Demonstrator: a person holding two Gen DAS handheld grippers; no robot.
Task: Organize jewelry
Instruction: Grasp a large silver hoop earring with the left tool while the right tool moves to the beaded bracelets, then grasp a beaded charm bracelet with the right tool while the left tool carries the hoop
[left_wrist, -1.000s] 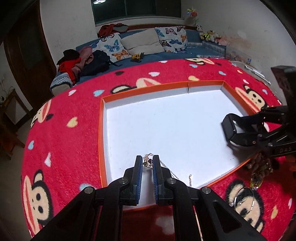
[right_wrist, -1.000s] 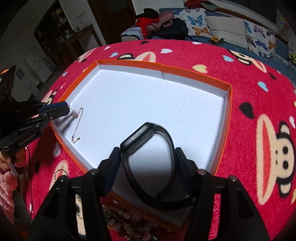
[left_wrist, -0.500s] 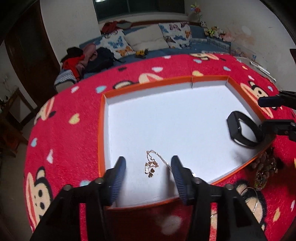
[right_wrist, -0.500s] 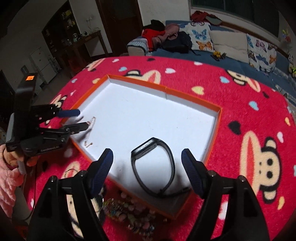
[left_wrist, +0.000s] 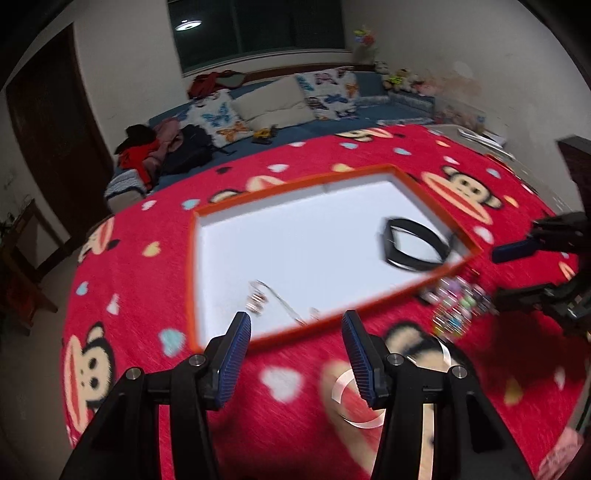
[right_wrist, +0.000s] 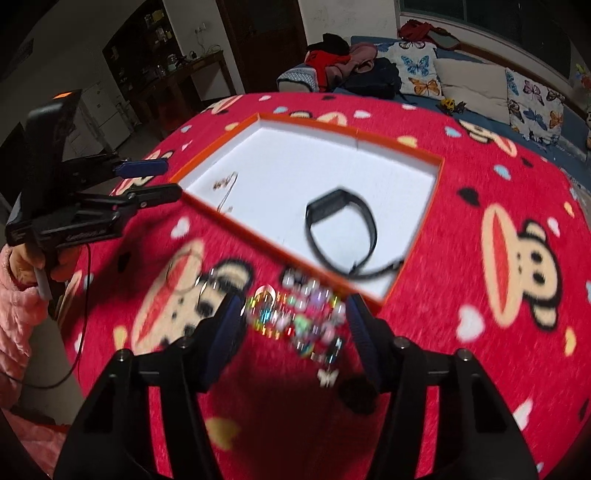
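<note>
Both pieces released since a second ago: chain (left_wrist: 271, 301) and black band (right_wrist: 341, 230) lie in the tray (left_wrist: 192, 258). Left gripper (left_wrist: 297, 354) and right gripper (right_wrist: 295, 328), fingers apart, have withdrawn; bead bracelet (right_wrist: 295, 314) at tray's six o'clock likely next.

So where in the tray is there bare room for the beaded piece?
The white tray is bare across its middle and far half, between the thin chain near its left corner and the black band by the right wall. Outside, the near rim is crowded: the beaded jewelry pile sits between the open right tool's fingers.
</note>
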